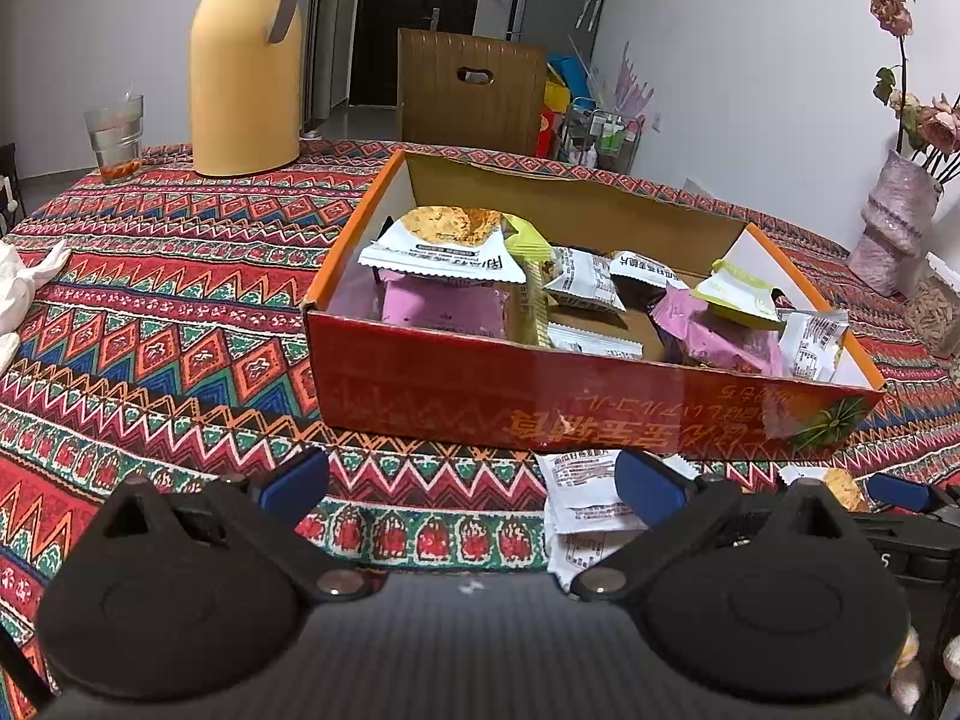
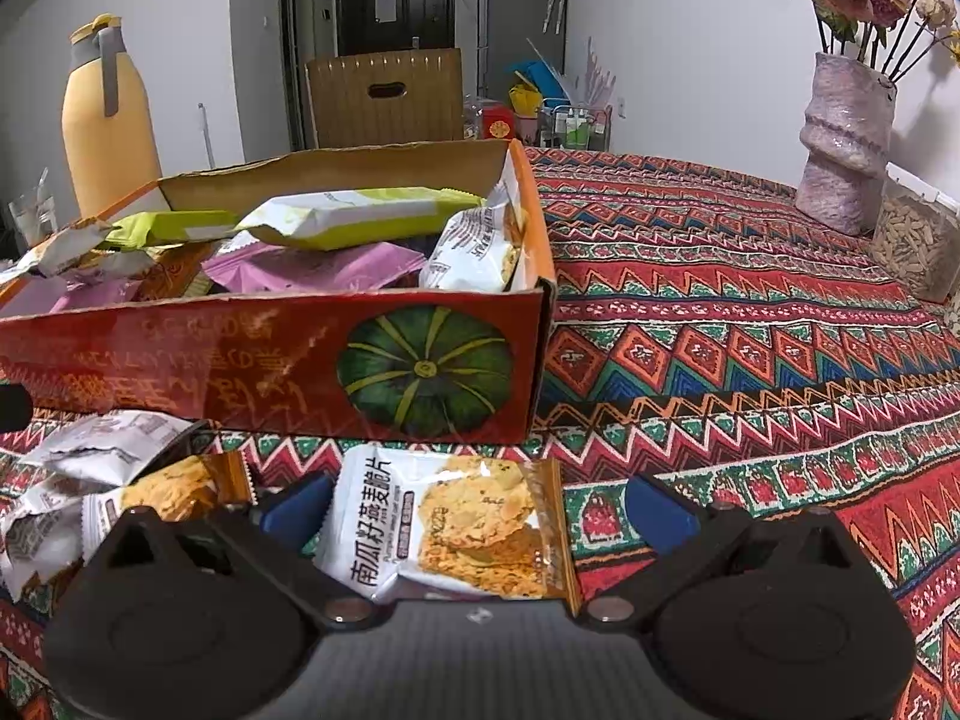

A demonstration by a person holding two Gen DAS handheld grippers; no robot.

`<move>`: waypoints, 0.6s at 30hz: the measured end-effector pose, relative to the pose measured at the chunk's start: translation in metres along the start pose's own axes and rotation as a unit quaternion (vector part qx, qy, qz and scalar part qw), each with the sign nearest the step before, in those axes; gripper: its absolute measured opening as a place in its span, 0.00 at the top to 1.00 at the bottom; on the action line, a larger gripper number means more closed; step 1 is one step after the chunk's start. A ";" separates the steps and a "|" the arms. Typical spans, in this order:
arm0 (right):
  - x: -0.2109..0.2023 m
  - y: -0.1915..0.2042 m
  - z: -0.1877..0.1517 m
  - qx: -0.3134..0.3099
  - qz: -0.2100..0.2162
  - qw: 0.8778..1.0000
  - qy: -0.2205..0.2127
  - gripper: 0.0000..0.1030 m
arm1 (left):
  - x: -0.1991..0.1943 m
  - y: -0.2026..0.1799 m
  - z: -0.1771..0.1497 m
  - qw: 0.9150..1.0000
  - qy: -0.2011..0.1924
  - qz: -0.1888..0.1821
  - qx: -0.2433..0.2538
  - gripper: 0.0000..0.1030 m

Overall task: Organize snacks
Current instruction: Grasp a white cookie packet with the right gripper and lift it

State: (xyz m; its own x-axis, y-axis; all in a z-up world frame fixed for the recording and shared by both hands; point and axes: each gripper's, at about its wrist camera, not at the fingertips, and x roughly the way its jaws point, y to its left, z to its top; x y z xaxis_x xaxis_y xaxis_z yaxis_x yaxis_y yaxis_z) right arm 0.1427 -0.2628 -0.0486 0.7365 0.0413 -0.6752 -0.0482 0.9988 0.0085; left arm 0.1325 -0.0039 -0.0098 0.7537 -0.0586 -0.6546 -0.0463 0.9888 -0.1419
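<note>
From the left wrist, the left claw (image 1: 474, 483) gaped empty before the red box (image 1: 588, 402), loose packets (image 1: 579, 498) off its right tip. From the right wrist, the right claw (image 2: 480, 507), jaws apart, straddled the oat-crisp packet (image 2: 456, 525) on the desk (image 2: 750, 324), long axis crosswise; right was nearer.

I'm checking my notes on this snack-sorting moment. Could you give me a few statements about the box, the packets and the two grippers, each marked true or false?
1. The right gripper is open, with an oat crisp packet lying between its fingers. True.
2. The red cardboard box is empty. False: it already holds several packets, pink, white and yellow-green.
3. The left gripper is shut on a packet. False: it is open, over bare tablecloth.
4. White packets lie on the cloth outside the box. True.
5. The yellow thermos jug stands inside the box. False: it stands on the table beyond it.
</note>
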 end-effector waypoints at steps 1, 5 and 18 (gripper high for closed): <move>0.000 -0.001 0.000 0.000 0.002 1.000 -0.001 0.02 | -0.001 0.001 0.000 1.000 -0.001 -0.001 -0.001 0.00; -0.012 0.002 -0.005 -0.014 0.017 1.000 -0.014 0.26 | -0.002 0.002 0.000 1.000 0.000 -0.003 -0.001 0.00; -0.062 -0.001 -0.020 0.009 0.006 0.996 -0.092 0.59 | 0.002 -0.003 -0.002 1.000 0.009 -0.002 0.009 0.00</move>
State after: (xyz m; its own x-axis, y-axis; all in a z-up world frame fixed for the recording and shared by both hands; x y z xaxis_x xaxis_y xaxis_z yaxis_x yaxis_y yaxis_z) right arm 0.0836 -0.2667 -0.0217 0.8468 0.0549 -0.5291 -0.0466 0.9985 0.0290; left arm 0.1328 -0.0075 -0.0123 0.7416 -0.0655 -0.6676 -0.0315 0.9907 -0.1321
